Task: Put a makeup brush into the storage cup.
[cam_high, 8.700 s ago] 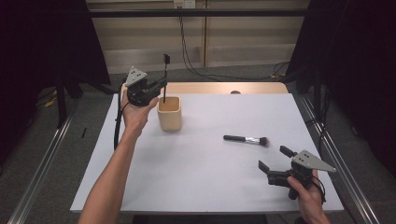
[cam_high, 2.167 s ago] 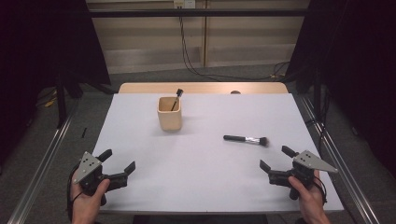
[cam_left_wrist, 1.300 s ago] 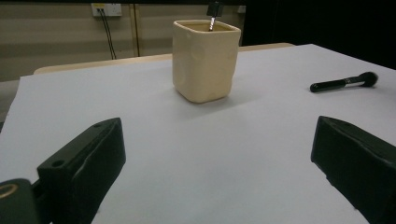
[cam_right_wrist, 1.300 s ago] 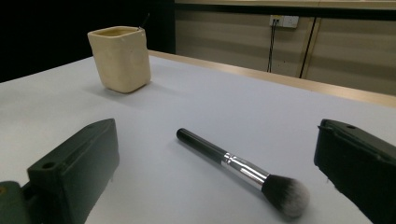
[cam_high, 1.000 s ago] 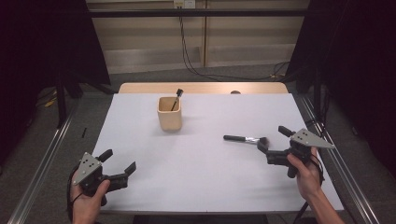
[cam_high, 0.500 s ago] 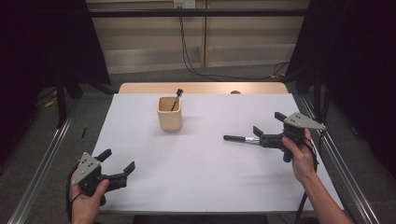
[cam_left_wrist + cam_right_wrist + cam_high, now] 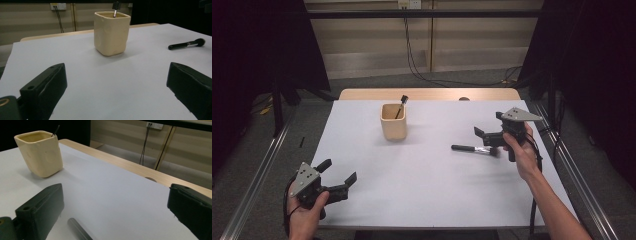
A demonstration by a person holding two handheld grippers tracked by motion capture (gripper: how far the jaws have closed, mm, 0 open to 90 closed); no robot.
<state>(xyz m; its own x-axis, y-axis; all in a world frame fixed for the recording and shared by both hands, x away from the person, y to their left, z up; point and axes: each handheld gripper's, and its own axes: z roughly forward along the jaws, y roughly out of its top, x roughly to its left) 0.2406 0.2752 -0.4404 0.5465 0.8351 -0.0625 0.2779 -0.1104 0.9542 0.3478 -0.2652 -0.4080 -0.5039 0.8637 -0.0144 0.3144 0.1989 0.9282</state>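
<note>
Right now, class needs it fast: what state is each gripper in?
Left gripper: open, holding nothing, low at the table's near left.
Right gripper: open, jaws either side of the makeup brush, not closed on it.

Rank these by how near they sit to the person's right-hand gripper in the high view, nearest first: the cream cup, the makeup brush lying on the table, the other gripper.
From the right gripper:
1. Makeup brush, lying just beneath its open jaws.
2. Cream cup, toward the table's far middle.
3. Left gripper, at the near left corner.
</note>
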